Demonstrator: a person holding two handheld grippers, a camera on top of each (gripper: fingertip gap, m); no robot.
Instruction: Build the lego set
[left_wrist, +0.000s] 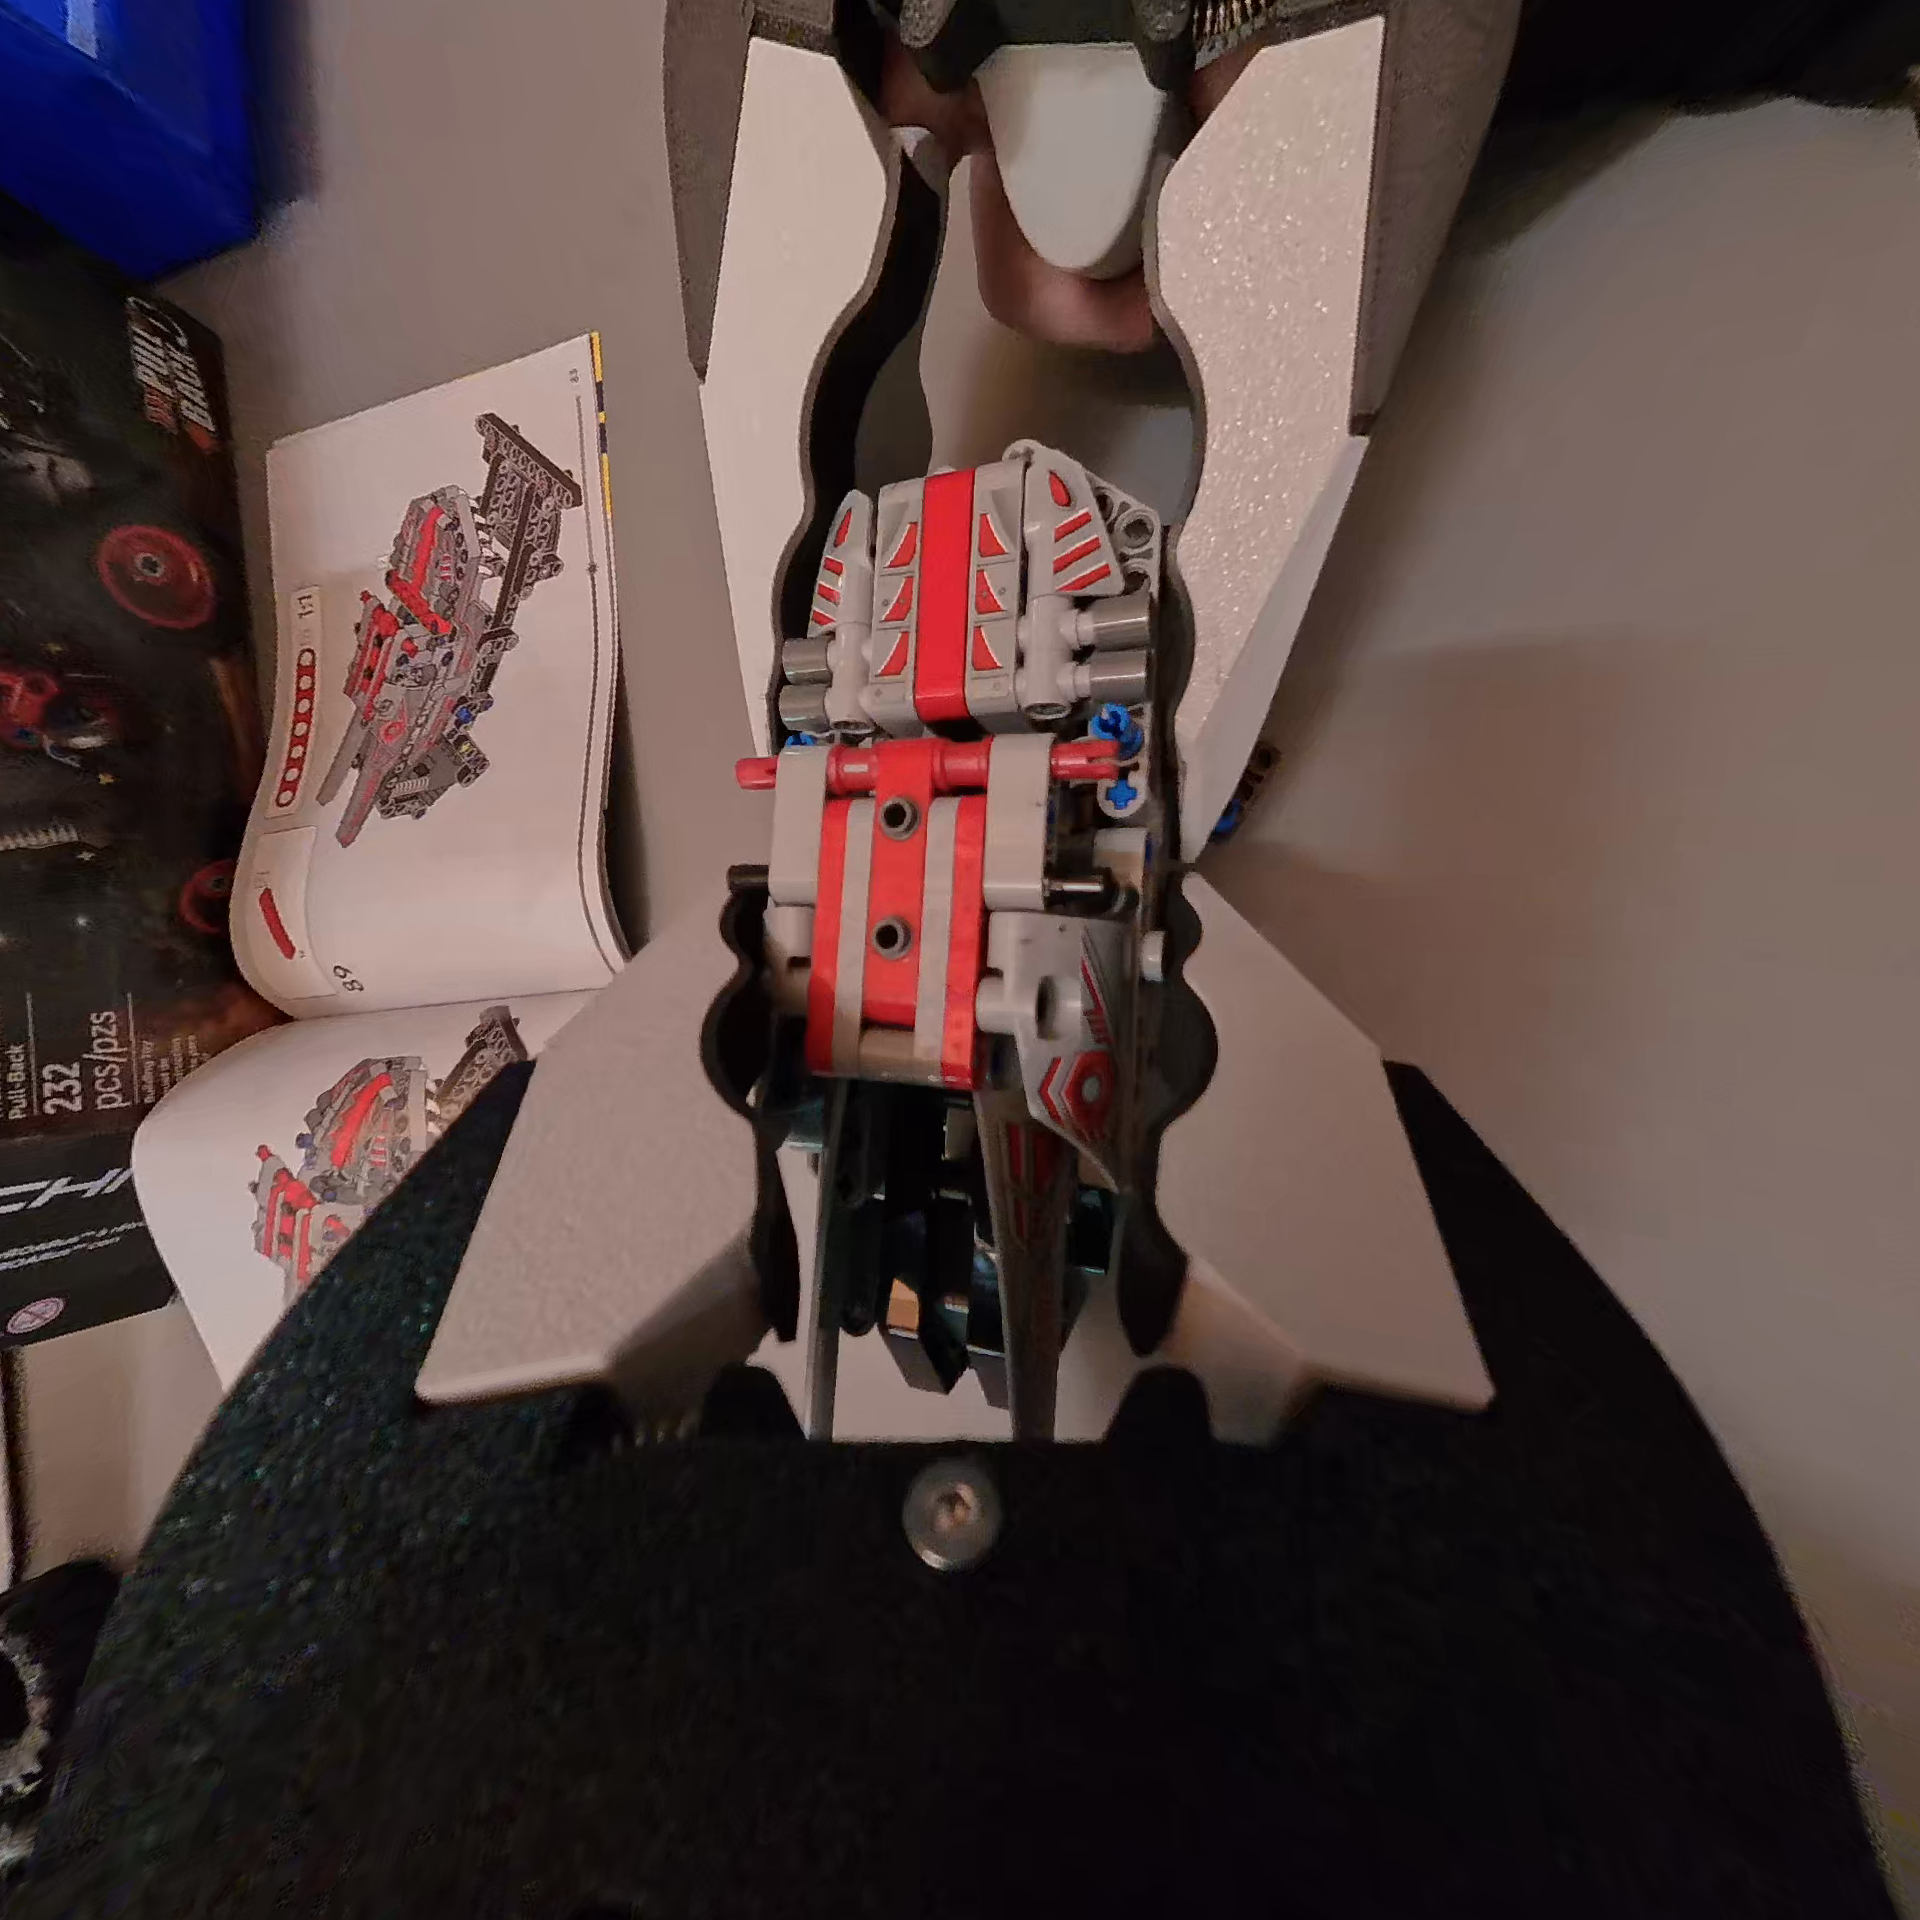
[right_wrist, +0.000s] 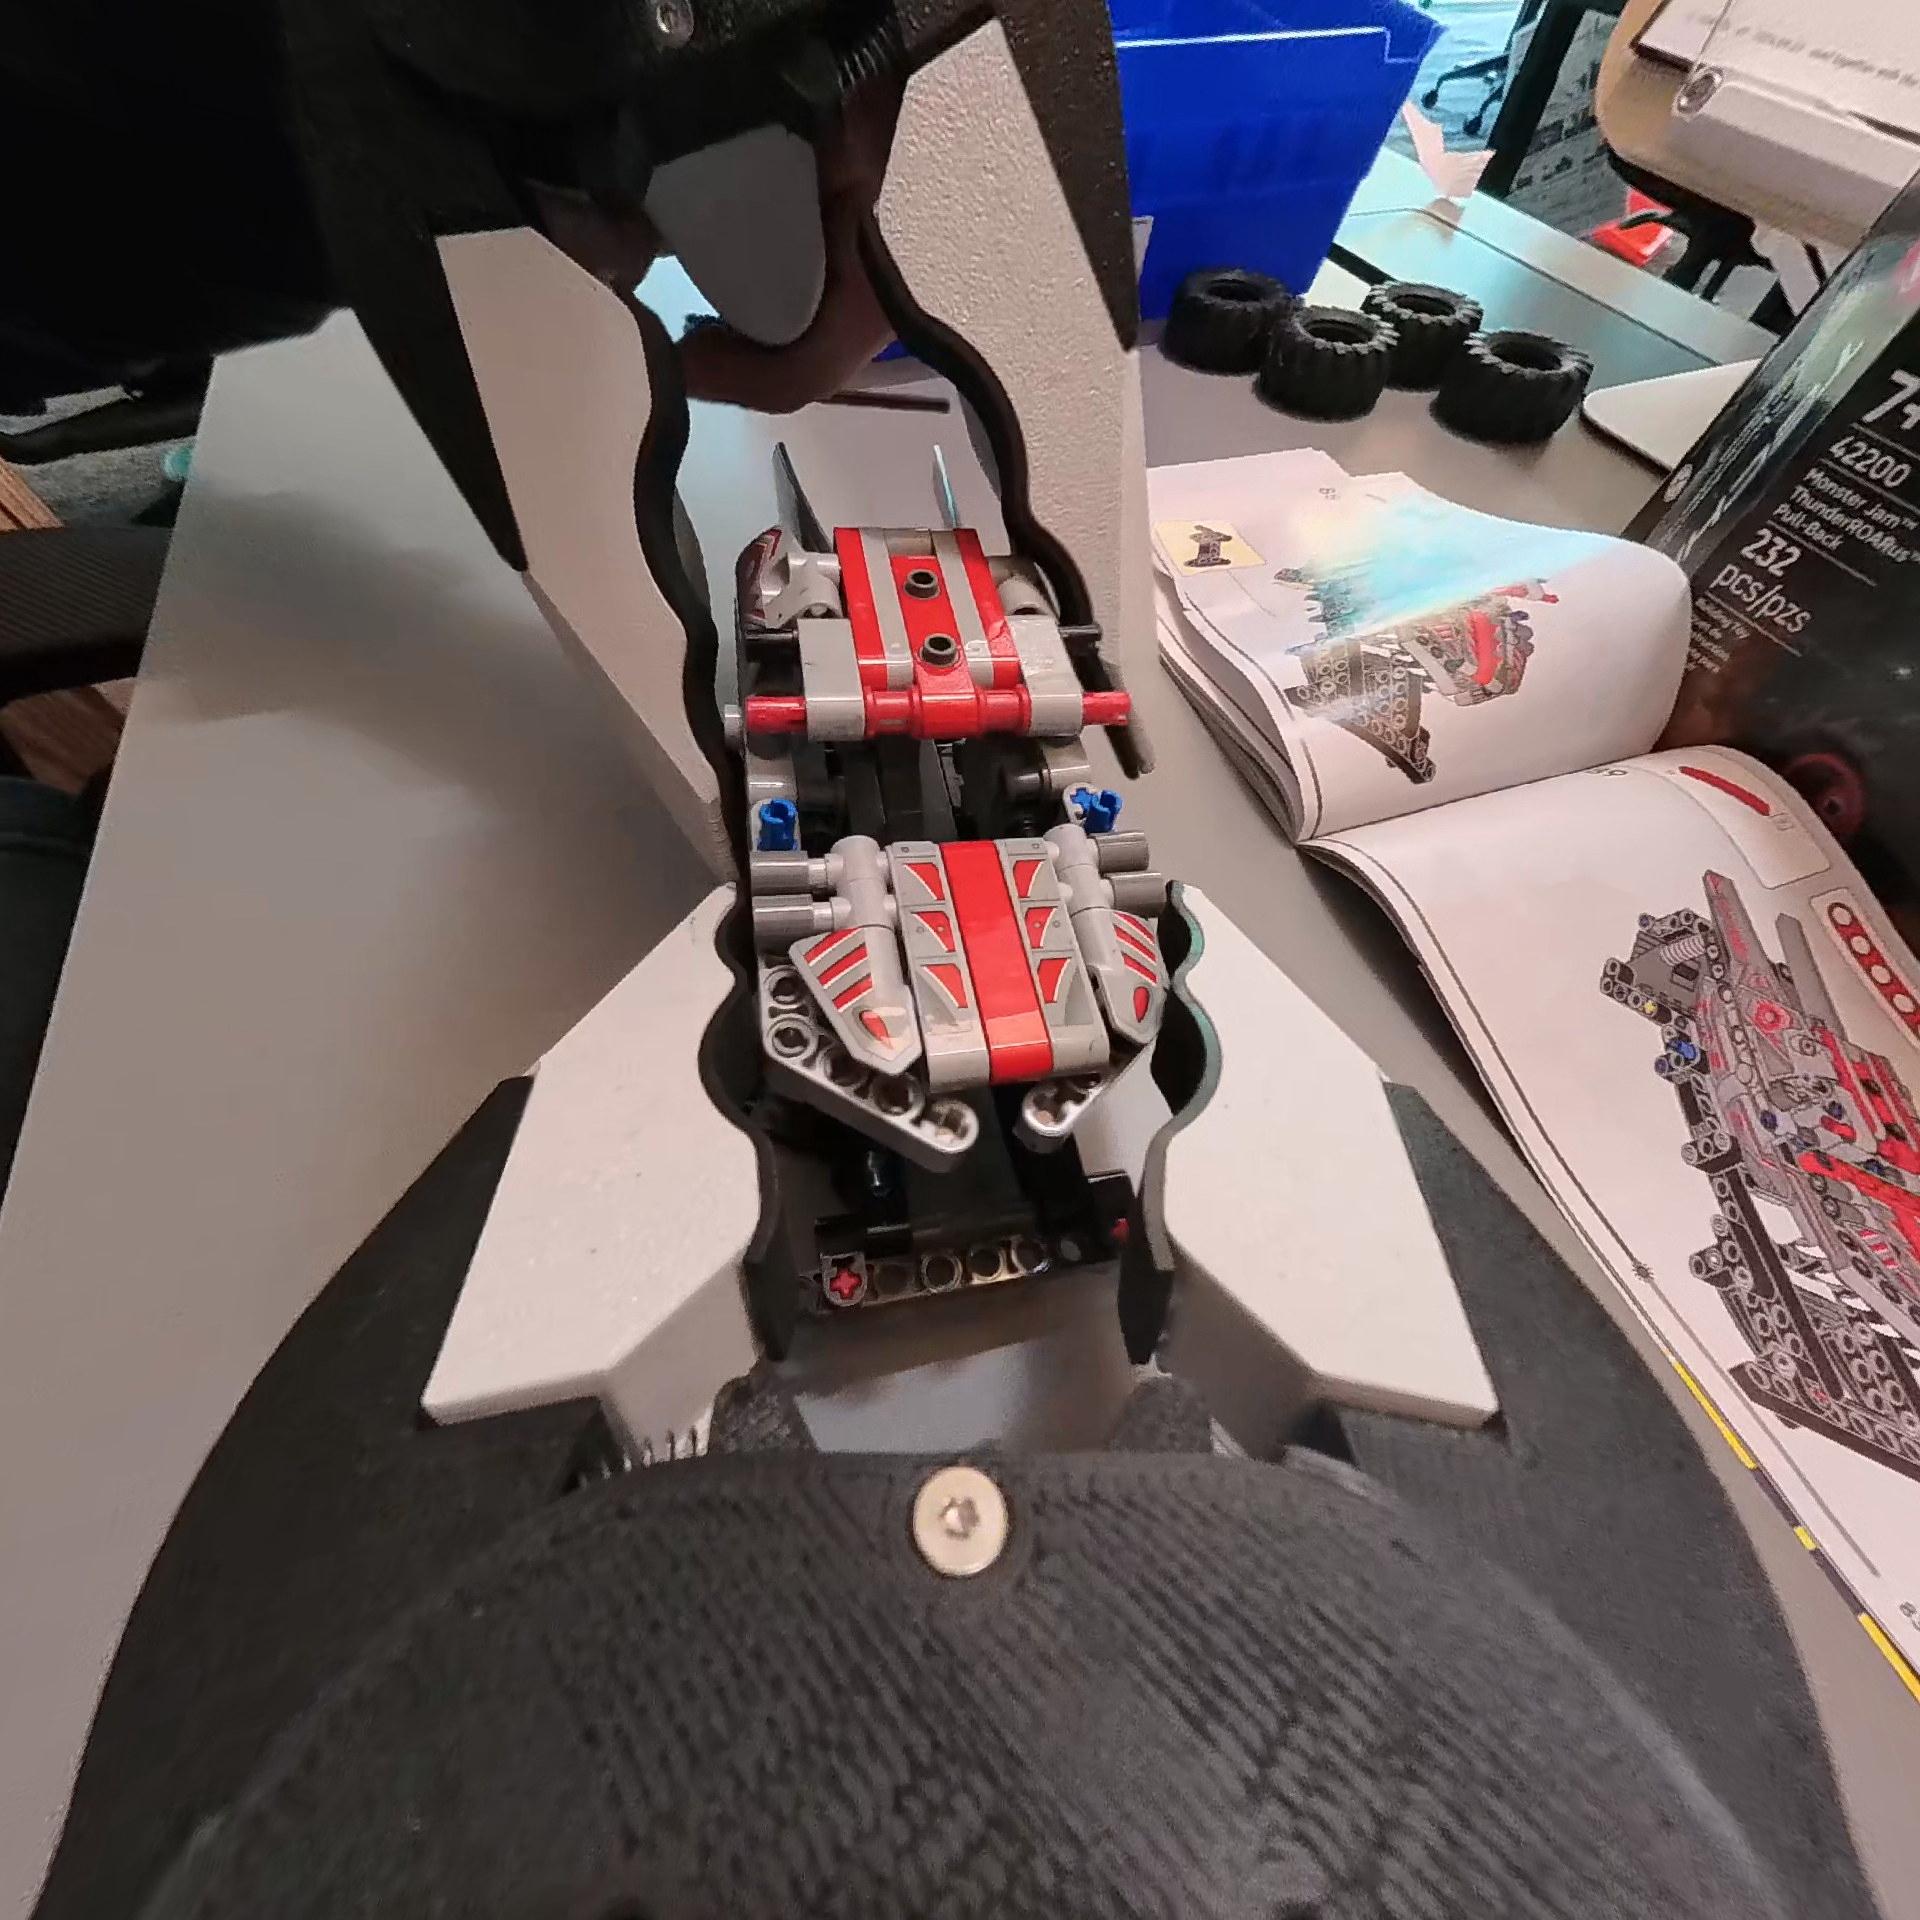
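Note:
A grey and red lego vehicle body (left_wrist: 940, 727) on a black frame lies lengthwise between both grippers, over the grey table (left_wrist: 1610, 540). My left gripper (left_wrist: 961, 935) is shut on the end with the red-striped panel and two stud holes. My right gripper (left_wrist: 977, 644) comes from the opposite side and is shut on the end with the pointed grey fins. In the right wrist view the same body (right_wrist: 935, 831) shows with my right gripper (right_wrist: 951, 977) on the near finned end and my left gripper (right_wrist: 925, 665) on the far end. The frame's underside is hidden.
An open instruction booklet (left_wrist: 436, 675) (right_wrist: 1455, 665) lies beside the model, with the dark set box (left_wrist: 94, 727) (right_wrist: 1829, 447) past it. Several black tyres (right_wrist: 1330, 358) sit at the back, near a blue bin (right_wrist: 1257, 135) (left_wrist: 114, 114). A hand (left_wrist: 1060, 301) holds the right gripper. The tips of both grippers are at nearly the same place.

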